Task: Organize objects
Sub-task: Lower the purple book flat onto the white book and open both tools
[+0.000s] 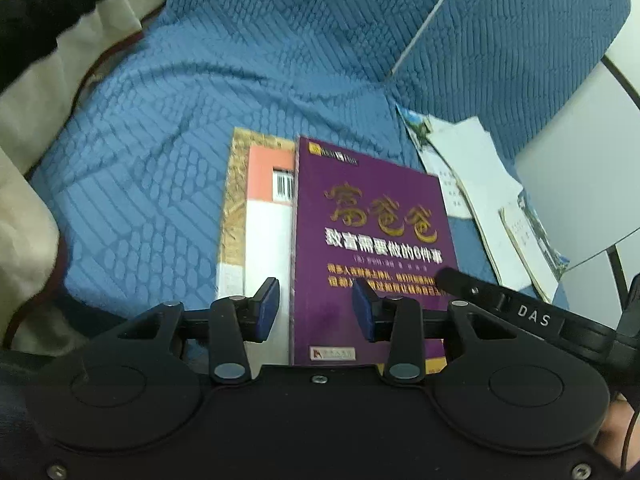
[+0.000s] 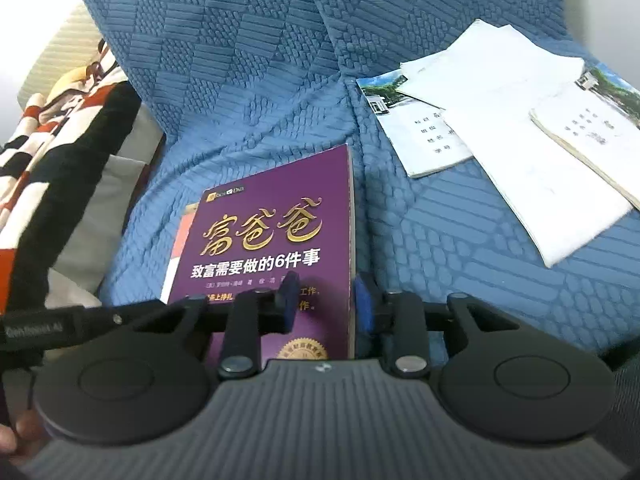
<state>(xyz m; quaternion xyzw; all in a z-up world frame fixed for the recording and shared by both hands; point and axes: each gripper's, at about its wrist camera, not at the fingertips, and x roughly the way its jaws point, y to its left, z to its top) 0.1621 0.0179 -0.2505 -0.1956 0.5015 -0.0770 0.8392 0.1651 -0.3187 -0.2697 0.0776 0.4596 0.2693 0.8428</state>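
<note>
1. Left wrist view: the left gripper hovers over the near left edge of the purple book, jaws apart and holding nothing. The book lies on another book on the blue sofa, probably being stacked.
2. Right wrist view: the right gripper straddles the purple book's near right edge without visibly pinching it; loose booklets lie beyond, to its right, still unsorted.

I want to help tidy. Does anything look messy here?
Yes. The papers and booklets lie fanned crookedly over each other on the blue cover. The purple book sits off-centre on the book below.
</note>
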